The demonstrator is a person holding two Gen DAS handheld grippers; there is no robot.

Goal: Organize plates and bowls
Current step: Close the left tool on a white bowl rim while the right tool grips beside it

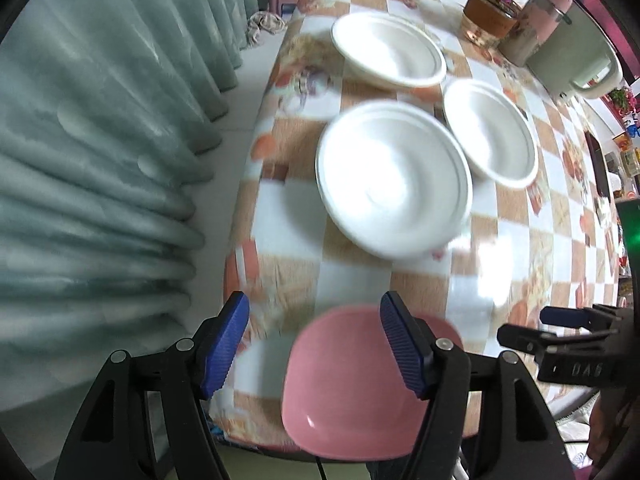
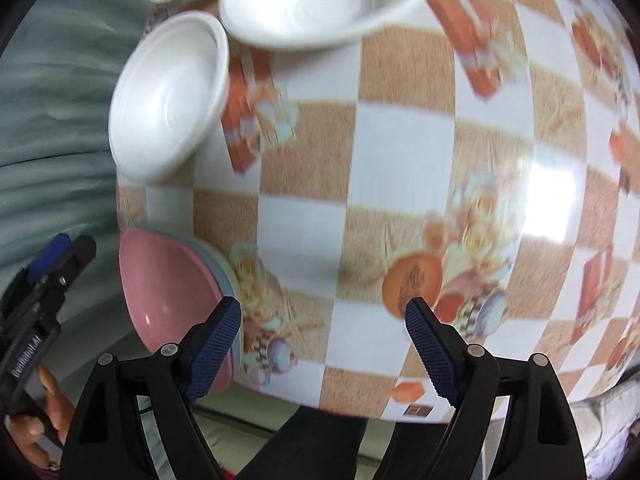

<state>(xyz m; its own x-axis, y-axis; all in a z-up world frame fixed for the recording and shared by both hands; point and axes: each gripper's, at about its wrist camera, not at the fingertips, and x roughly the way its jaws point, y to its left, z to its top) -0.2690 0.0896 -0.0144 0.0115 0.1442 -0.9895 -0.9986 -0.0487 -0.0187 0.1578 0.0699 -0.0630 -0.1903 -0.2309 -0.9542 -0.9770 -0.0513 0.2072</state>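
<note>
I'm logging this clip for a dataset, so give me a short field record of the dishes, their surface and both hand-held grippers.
surface: checkered tablecloth
white bowls: three, nearest, right, far
pink dish: pink plate at near table edge, another dish beneath
left hand-held gripper: open, above pink plate
right hand-held gripper: open, holding nothing

Bright, even daylight in both views. Window glare on glossy tablecloth (image 2: 548, 200), also a pale patch at (image 1: 486, 280). Soft highlights inside white bowls (image 1: 394, 178); small glint on pink bowl (image 1: 310, 422). Faint shadows beneath bowls. Motion blur throughout, strongest on tablecloth print and bowl rims. Heavy fisheye bulge; dark vignette at corners. Curtain (image 1: 100, 152) smeared toward edge.
</note>
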